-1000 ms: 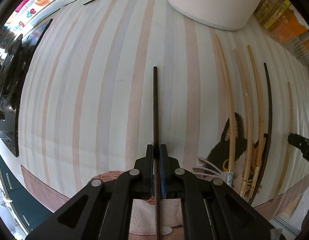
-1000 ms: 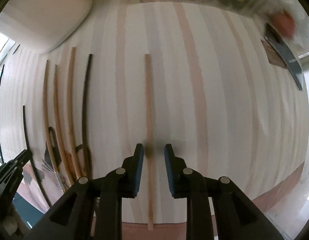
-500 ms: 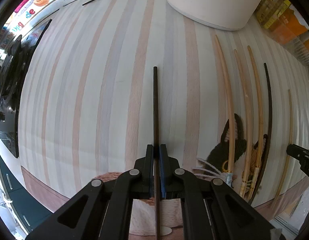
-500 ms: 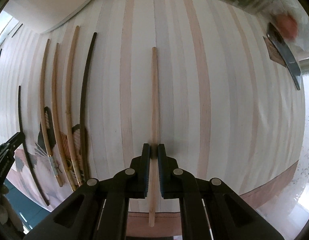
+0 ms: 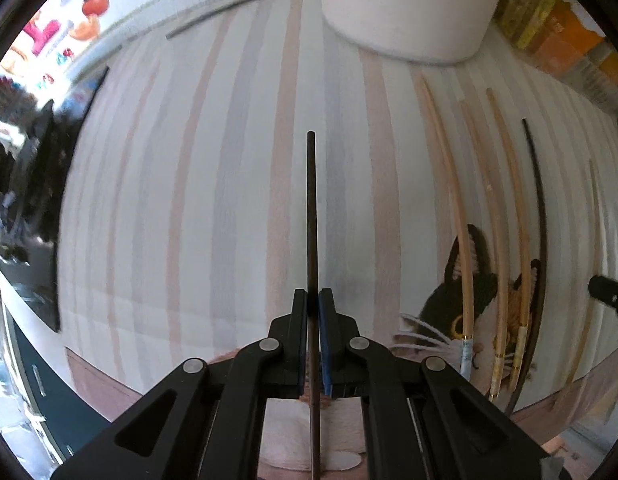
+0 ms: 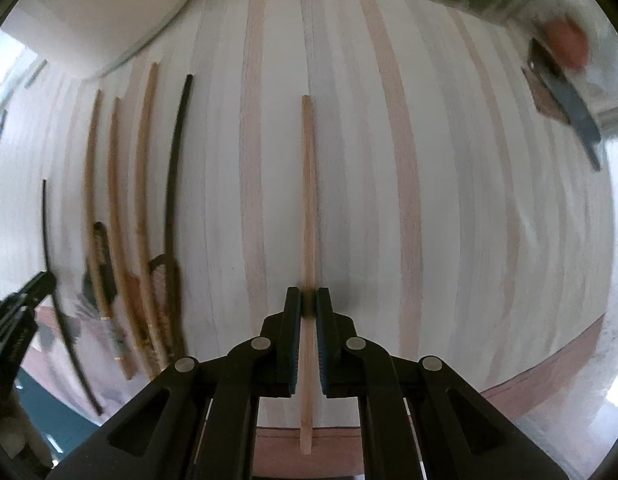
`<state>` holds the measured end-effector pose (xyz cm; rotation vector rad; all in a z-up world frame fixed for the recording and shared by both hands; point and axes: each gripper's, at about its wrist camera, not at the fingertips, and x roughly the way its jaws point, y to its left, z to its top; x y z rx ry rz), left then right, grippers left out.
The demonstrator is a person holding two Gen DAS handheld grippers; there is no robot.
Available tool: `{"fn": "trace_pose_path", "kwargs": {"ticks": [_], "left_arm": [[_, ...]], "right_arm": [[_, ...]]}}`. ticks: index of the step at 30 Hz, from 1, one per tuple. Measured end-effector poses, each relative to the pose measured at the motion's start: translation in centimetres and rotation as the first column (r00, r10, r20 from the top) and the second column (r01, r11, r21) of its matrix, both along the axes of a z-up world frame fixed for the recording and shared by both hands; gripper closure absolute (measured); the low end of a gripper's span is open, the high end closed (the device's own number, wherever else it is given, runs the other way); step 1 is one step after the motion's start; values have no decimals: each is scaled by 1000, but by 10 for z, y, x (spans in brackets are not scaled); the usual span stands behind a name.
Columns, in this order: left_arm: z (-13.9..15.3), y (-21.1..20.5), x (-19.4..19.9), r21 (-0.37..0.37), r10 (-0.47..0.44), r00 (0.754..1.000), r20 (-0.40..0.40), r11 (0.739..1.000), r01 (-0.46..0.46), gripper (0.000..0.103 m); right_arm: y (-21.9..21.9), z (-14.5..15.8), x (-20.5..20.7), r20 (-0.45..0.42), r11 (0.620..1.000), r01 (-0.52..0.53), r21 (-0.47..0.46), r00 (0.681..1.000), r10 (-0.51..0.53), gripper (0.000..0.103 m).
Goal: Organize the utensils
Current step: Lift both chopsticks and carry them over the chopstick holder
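My left gripper (image 5: pixel 313 300) is shut on a dark brown chopstick (image 5: pixel 311 208) that points away above the striped cloth (image 5: pixel 189 200). My right gripper (image 6: pixel 308 299) is shut on a light wooden chopstick (image 6: pixel 308 184), also pointing away. Several more chopsticks, three light (image 5: pixel 457 216) and one black (image 5: pixel 540 200), lie in a row between the two grippers; they also show in the right wrist view (image 6: pixel 143 200). The left gripper and its dark chopstick show at the left edge of the right wrist view (image 6: pixel 47 232).
A large white container (image 5: pixel 409 4) stands at the far side of the cloth. A cat picture (image 5: pixel 449 304) is on the cloth under the chopstick row. Colourful boxes (image 5: pixel 557 32) line the far right. A dark object (image 6: pixel 565 96) lies at the right edge.
My right gripper has closed on the light chopstick, having been open around it a second ago. The left gripper has lifted slightly with its dark chopstick.
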<state>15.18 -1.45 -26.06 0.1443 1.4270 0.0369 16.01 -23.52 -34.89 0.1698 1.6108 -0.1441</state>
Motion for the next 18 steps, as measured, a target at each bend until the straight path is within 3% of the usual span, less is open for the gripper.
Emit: {"fn": "trace_pose_path", "kwargs": {"ticks": [10, 18], "left_arm": [[77, -7, -10, -46, -18, 986, 167, 999, 26, 100], [154, -7, -3, -135, 6, 944, 328, 990, 41, 101]], "right_arm": [[7, 64, 1, 207, 999, -19, 36, 978, 11, 95], [14, 132, 10, 390, 999, -35, 24, 920, 23, 95]]}}
